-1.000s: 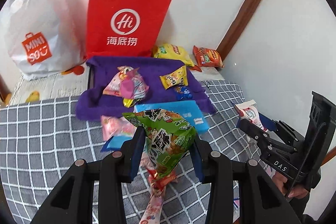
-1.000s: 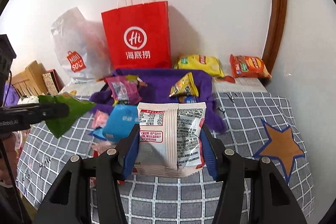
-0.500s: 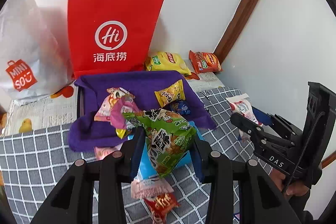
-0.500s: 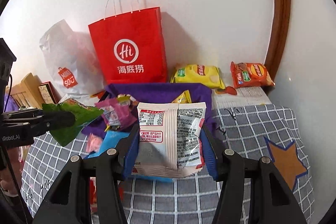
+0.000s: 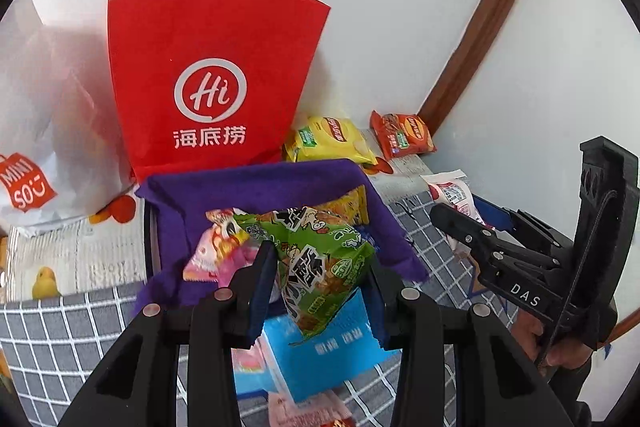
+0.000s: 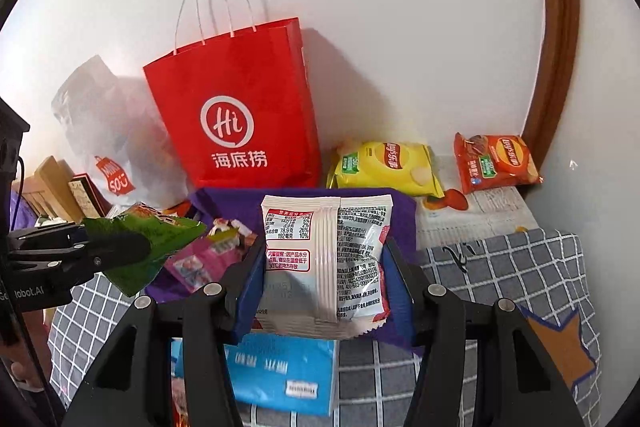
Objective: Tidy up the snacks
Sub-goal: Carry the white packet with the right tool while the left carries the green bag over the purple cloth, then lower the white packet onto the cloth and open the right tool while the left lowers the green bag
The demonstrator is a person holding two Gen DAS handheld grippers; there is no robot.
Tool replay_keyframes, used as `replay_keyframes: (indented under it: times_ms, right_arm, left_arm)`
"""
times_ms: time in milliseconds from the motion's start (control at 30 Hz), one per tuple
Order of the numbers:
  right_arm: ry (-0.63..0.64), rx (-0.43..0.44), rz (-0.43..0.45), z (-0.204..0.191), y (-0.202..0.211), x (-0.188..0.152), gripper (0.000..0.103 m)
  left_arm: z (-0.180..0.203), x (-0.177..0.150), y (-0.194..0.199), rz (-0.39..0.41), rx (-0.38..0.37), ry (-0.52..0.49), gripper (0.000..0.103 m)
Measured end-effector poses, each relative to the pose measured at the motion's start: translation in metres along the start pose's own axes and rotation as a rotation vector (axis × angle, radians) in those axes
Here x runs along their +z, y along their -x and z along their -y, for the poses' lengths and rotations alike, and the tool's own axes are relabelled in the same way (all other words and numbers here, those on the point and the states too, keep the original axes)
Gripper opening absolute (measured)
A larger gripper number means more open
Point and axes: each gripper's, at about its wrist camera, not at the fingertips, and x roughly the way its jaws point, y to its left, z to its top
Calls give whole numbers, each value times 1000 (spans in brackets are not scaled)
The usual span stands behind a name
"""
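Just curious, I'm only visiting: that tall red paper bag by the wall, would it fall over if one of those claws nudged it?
Probably. The red paper bag stands tall and narrow, so it likely tips easily. Its thin paper would likely crumple rather than resist.

Bright, even light, soft shadows on the wall (fisheye bending and dark corners), all sharp.

Two chip bags right of the red paper bag point(image 6: 244, 115): one yellow point(image 6: 386, 167), one orange point(image 6: 496, 163). One white plastic bag point(image 6: 100, 131) left of it. Two claws, each gripping one packet: green point(image 5: 320, 259), white point(image 6: 326, 259).
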Motion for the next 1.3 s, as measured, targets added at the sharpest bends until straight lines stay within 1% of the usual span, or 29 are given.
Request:
replay_keyframes:
  times_ms: [300,500,633,733,800,1100,1300]
  right_arm:
    - [7,8,-4,-1,-30,26,55]
    - [13,29,-9,-8,-50,39,55]
    - [35,29,-26,-12,-65,37,55]
    - [29,35,-39,-7,-78,31,55]
    - [28,44,-72,-5,-89,29,55]
    - [38,32,-91,0,-99,24,55]
    - [44,19,-141,5,-110,19,55]
  left_arm:
    - [-18,23,-17,3,9,29,39]
    - [-32,24,-31,12,9,51,39]
    - [-42,20,-42,4,-4,74,39]
    - [-45,19,-50,-13,2,67,39]
    - [-48,19,-55,-19,1,72,39]
    - [-60,16,-68,-48,7,103,39]
    - [-58,15,-71,-51,5,92,39]
